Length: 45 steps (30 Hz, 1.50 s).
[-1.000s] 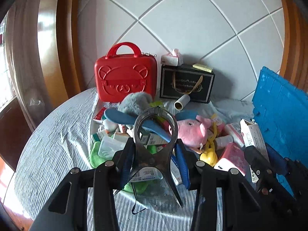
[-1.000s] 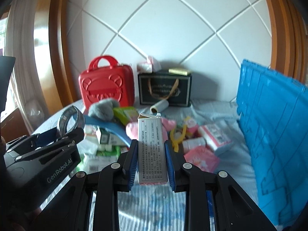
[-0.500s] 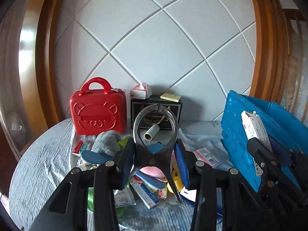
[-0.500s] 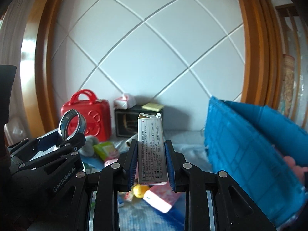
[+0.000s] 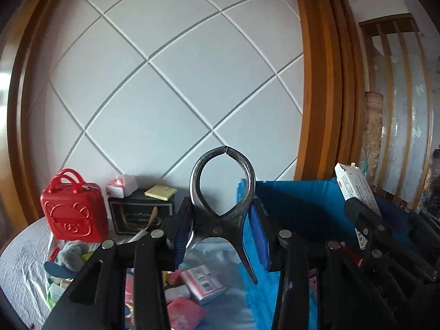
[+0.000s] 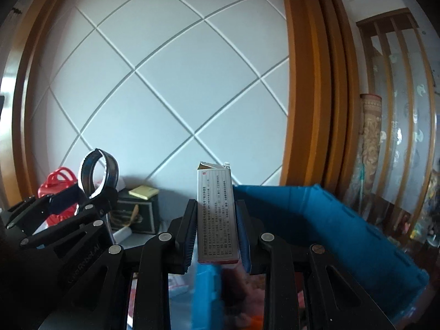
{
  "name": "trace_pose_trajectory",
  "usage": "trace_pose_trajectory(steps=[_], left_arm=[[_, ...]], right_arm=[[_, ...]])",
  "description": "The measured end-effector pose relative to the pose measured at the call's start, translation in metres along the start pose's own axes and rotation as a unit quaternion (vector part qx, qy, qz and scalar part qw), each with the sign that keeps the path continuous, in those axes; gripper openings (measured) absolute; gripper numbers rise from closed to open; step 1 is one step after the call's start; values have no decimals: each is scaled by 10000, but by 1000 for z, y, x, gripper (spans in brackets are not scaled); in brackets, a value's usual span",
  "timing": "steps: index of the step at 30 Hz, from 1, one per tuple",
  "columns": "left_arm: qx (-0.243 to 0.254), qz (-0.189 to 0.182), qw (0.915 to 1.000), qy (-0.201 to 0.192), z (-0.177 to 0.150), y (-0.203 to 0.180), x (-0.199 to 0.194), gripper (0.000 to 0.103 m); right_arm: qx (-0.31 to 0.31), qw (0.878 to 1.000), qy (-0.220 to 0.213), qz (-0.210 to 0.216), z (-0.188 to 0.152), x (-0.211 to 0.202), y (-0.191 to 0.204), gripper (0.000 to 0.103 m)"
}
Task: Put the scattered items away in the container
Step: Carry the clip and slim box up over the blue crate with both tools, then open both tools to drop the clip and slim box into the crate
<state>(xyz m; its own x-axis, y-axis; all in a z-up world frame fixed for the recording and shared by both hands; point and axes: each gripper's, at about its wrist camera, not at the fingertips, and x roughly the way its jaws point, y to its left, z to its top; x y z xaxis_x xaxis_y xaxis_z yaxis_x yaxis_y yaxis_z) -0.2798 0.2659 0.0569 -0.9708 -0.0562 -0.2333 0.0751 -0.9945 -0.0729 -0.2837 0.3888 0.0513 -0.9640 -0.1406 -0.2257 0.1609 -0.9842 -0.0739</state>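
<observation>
While both grippers have swung up and away from the heap on the bed toward the blue bin, each keeps its load: the left gripper is clamped on the metal tool, the right gripper is clenched on the white box, held upright. Now the bin's open top lies just ahead of and below both loads, where a second ago only its wall showed beside the pile. By my judgement the carry is nearly over and the drop comes next, though many items remain on the sheet.

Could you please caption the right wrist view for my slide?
Right gripper holds a white printed carton upright above the blue crate.
</observation>
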Motion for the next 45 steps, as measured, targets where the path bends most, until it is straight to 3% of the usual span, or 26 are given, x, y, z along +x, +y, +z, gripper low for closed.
trace_pose_trajectory(steps=[5, 8, 10, 13, 16, 19, 22, 24, 27, 30, 32, 34, 36, 45], left_arm=[[93, -247, 9993, 248, 16, -84, 31, 40], [214, -294, 9957, 853, 15, -123, 67, 40], [319, -310, 9886, 1437, 9, -146, 95, 40], [383, -315, 9670, 2499, -13, -173, 144, 40], [515, -309, 9380, 3414, -48, -193, 184, 40], [857, -208, 9172, 3886, -85, -208, 197, 40], [733, -399, 8806, 4665, -118, -211, 206, 40], [758, -295, 8723, 4821, -128, -213, 206, 40], [727, -146, 8704, 4867, -133, -211, 207, 40], [718, -111, 8652, 4962, -139, -206, 208, 42], [733, -148, 8632, 4993, -139, -203, 211, 50], [760, -133, 8688, 4892, -136, -204, 208, 67], [759, -98, 8754, 4772, -134, -204, 204, 75], [763, -66, 8768, 4746, -134, -204, 207, 76]], right_arm=[[-54, 9997, 204, -107, 9, 26, -82, 27], [-46, 9986, 506, -137, 4, 49, -123, 27], [70, 9968, 791, -113, -4, 70, -146, 27], [126, 9910, 1328, -105, -22, 107, -172, 27], [1, 9817, 1896, -161, -44, 141, -188, 27], [-41, 9729, 2310, -37, -61, 164, -196, 27], [21, 9647, 2629, 157, -81, 179, -193, 27], [22, 9490, 3140, 266, -97, 193, -189, 27], [49, 9398, 3407, 268, -109, 199, -189, 27], [119, 9407, 3376, 304, -110, 197, -189, 27], [163, 9427, 3317, 315, -111, 193, -189, 27], [211, 9414, 3347, 354, -110, 198, -193, 27], [227, 9388, 3414, 388, -112, 201, -194, 27], [251, 9340, 3534, 454, -109, 205, -195, 29]])
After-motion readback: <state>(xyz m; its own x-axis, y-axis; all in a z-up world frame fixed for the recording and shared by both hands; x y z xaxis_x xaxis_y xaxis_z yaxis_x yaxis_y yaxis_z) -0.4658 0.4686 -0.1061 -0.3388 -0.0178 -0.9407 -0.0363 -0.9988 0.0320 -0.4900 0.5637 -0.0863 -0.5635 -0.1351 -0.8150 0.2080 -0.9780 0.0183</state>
